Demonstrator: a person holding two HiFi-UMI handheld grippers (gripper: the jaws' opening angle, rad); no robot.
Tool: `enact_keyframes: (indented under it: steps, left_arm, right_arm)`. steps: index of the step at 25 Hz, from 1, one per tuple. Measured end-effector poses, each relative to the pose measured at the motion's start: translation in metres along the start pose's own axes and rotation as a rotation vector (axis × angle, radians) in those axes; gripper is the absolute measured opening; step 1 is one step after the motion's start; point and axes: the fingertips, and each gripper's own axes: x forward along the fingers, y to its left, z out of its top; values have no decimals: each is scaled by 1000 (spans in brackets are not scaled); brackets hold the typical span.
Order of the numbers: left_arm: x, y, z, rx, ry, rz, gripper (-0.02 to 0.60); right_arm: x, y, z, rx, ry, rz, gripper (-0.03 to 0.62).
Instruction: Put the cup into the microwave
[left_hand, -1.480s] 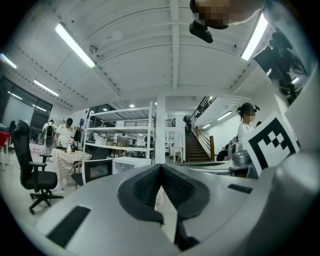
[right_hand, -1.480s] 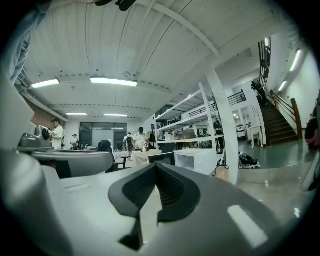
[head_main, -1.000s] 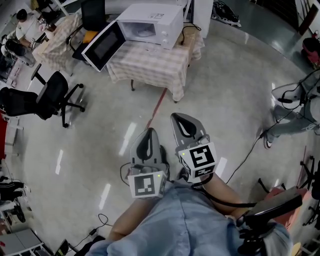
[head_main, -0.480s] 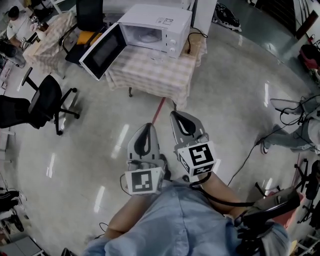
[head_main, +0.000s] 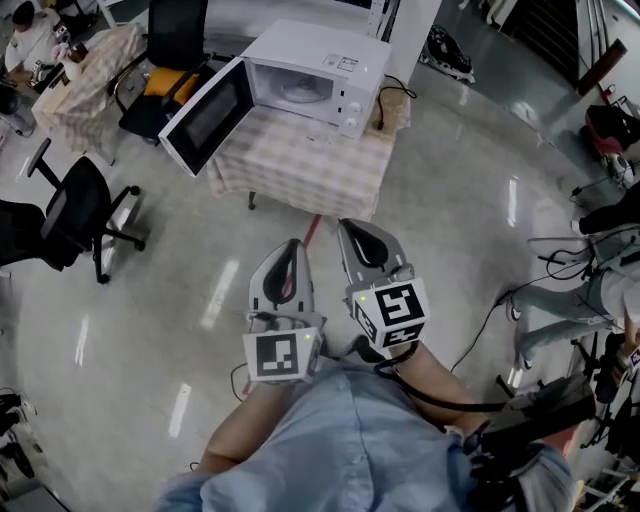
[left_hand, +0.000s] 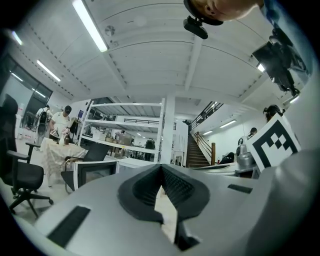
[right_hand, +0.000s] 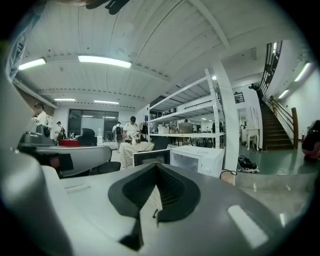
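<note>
Checked-cloth table carries open-doored microwave.

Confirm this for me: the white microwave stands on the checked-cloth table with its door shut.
Not quite. The door is not shut: it is swung wide open, as the head view shows. The rest holds: the white microwave stands on the checked-cloth table.

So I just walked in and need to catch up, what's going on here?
A person holds the left gripper and right gripper out in front, both shut with nothing between the jaws. Ahead, a white microwave sits on a cloth-covered table with its door swung open. Nothing is being carried yet.
</note>
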Motion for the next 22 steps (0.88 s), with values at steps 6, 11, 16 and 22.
enact_keyframes:
  steps: [6, 11, 16, 22]
  left_arm:
    - [12, 14, -2, -13, -3, 8, 8]
    - [30, 23, -7, -9, 3, 18, 8]
    - [63, 30, -17, 10, 42, 24, 8]
    - [116, 35, -20, 1, 52, 12, 8]
  right_arm:
    - [17, -1, 6, -26, 10, -6, 2]
    - [35, -16, 7, -25, 1, -21, 2]
    - [60, -42, 4, -18, -3, -37, 2]
    - [97, -83, 6, 4, -1, -60, 2]
